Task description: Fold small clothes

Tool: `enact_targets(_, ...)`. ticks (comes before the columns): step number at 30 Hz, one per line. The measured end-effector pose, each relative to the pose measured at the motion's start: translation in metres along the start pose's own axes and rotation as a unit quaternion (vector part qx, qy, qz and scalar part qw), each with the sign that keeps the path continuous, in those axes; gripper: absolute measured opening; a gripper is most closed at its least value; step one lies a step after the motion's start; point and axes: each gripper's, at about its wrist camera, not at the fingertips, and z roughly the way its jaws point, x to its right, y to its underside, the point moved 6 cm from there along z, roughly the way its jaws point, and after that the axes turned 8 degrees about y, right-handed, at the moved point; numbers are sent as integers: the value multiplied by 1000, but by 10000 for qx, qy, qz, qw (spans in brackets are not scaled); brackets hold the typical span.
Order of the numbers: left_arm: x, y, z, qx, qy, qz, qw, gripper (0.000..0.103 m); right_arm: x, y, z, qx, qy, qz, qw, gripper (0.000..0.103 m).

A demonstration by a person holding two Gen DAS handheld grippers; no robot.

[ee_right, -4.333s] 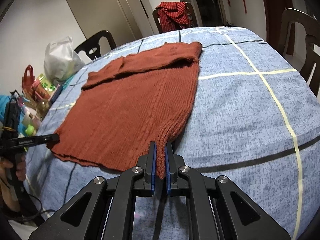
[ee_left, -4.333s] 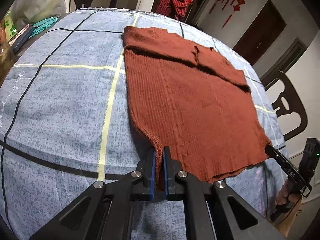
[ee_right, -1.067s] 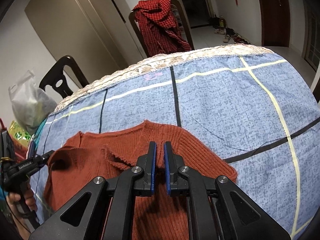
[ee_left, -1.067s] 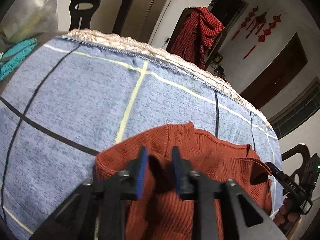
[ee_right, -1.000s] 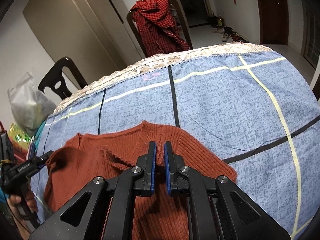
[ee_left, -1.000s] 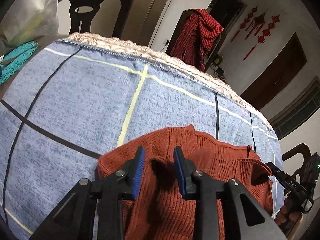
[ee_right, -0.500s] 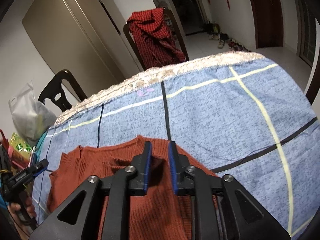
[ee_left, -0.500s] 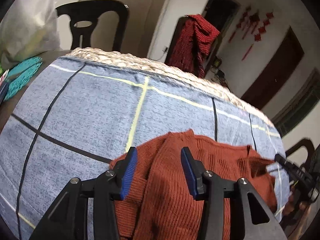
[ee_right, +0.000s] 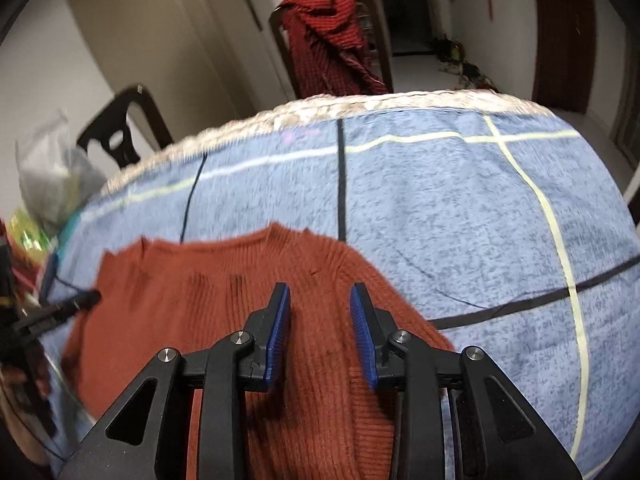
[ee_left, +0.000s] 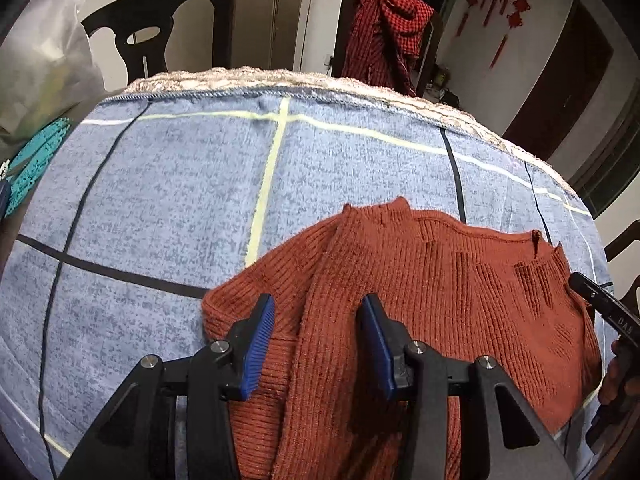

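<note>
One rust sweater [ee_left: 432, 280] folded on a blue checked cloth [ee_left: 160, 208], two chairs [ee_left: 168, 28] behind, left gripper [ee_left: 316, 340] and right gripper [ee_right: 318, 332] both released, jaws spread, poised over the sweater's near part.

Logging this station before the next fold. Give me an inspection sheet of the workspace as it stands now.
Surface: blue checked cloth covers the table, pale fringe along its far edge.
Job's things: rust knit sweater lies folded on the cloth.
Clutter: plastic bag and teal mesh item at the table's left side.
Grippers: left gripper and right gripper above the sweater, jaws open, holding nothing.
Cables: nothing seen.
Surroundings: dark chair; red checked garment draped on another chair; red hanging ornaments on the wall.
</note>
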Motion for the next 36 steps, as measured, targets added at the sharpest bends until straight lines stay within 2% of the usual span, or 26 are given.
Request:
enact_targets(3,0,3,2,-2,-91,13,10000,48,-3,1,8,-83,-38,52,9999,30)
enact_targets(5,1,3,1,20,-142,49,9999,48,-4,1,9,-42,17,19,10000,12)
enact_targets(6,1,3,1,26,-154,49,9999,48,-6,0,7,24,26,-56,10000,8)
enact_targets(9,-1,2,2,45,-162,-4,9999,48,-7,-3,-4,221,16,-161,9996,7)
enact_targets(13,-2,0,0,209,-262,-23,9994,48,4,-13,-21,609,177,31,9980,7)
enact_targets(21,-4,-2,1,234,-291,-48,9993,48,7,-5,7,188,499,-36,9986,7)
enact_targets(25,-3,-2,-7,354,-310,-71,9989,48,8,-4,2,193,718,-44,9972,18)
enact_targets(29,5,3,-28,628,-221,67,9978,48,8,-3,-22,537,869,-145,9947,33)
enact_targets(31,12,8,-35,679,-97,148,9975,48,0,2,-38,747,884,-294,9928,34)
enact_targets(36,44,29,-46,672,146,595,9959,48,-43,29,-55,900,520,-1092,9886,35)
